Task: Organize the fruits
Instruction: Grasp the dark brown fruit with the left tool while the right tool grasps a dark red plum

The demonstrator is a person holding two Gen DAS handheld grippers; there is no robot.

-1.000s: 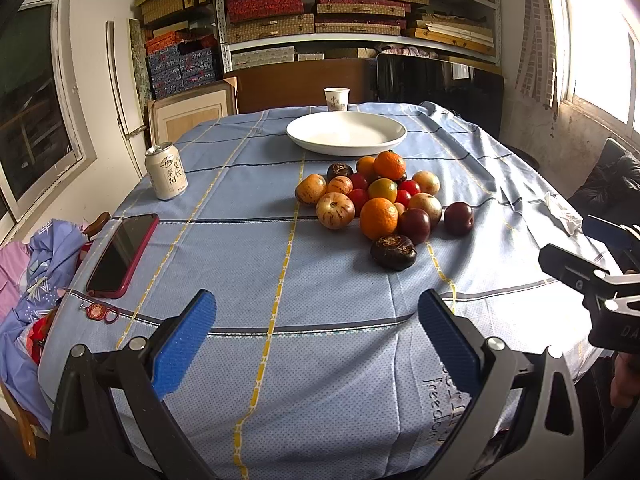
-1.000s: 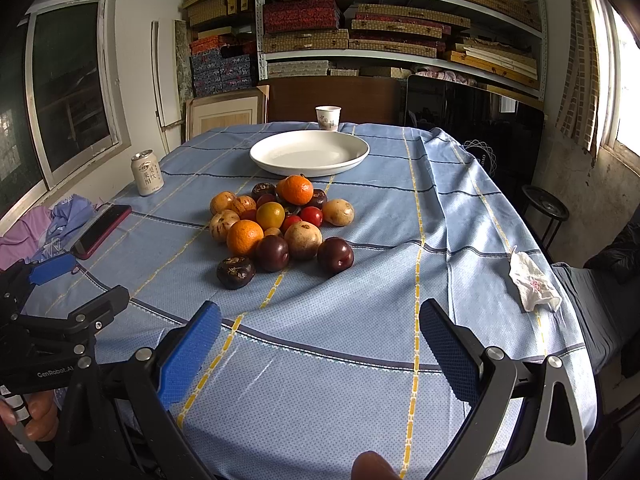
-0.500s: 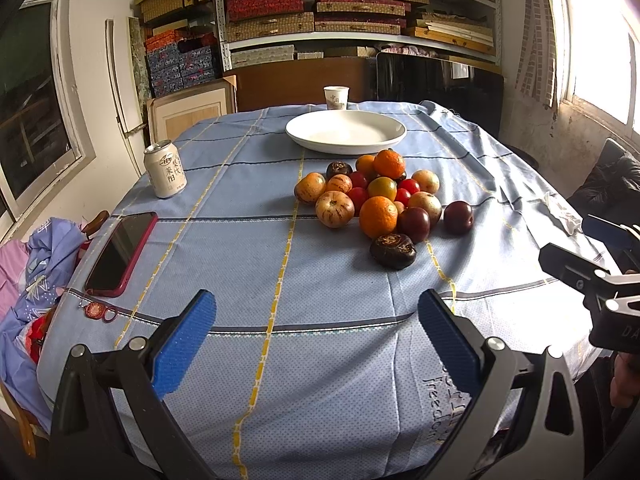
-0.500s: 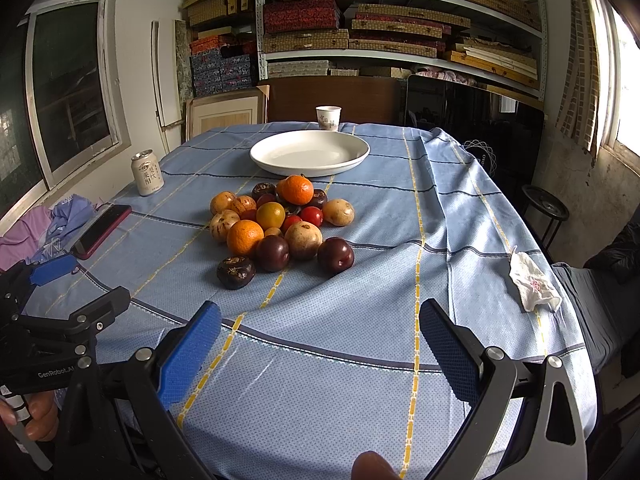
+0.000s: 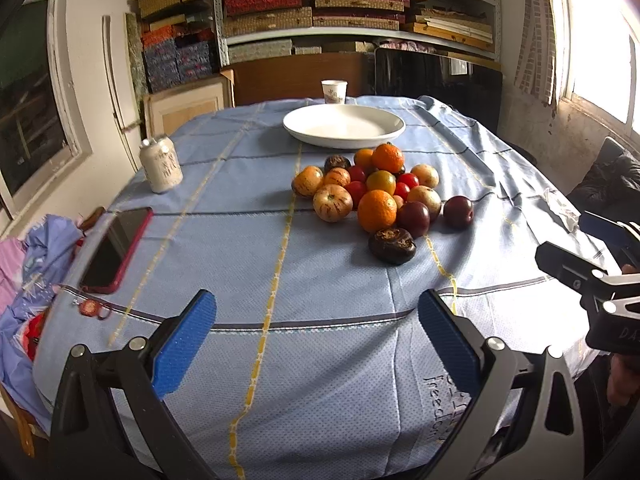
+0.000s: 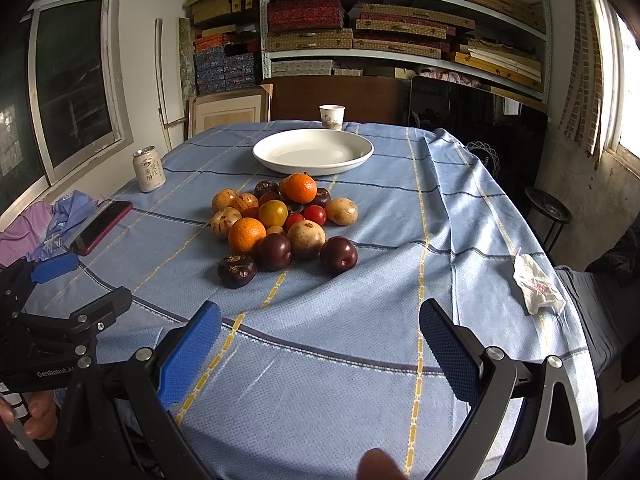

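Both grippers hang at the near edge of the desk (image 6: 460, 184), jaws spread wide, nothing held: left gripper (image 5: 316, 344), right gripper (image 6: 320, 350). The fruit pile (image 6: 280, 224) sits mid-desk, roughly 12 o'clock from both, and the empty white plate (image 6: 360, 156) is just behind it, so my read is nothing has been sorted yet. Main risk: the pile is packed tight and partly stacked, with one orange (image 6: 300, 187) riding on top. Pull a lower fruit and the rest probably shifts. Round fruit on a wrinkled cloth (image 6: 452, 240) could roll, and the cloth drapes off at 3 o'clock. Loose outliers look like the safer first picks: the dark plum (image 6: 338, 255) at the pile's right and the wrinkled dark fruit (image 6: 237, 270) nearest us. The small red tomatoes (image 6: 314, 214) are wedged in and likely soft, so a hard squeeze could split them. The can (image 5: 161, 165) and the phone (image 5: 116, 250) sit at 10 o'clock, clear of the left gripper's straight path, but a wide swing could clip them.
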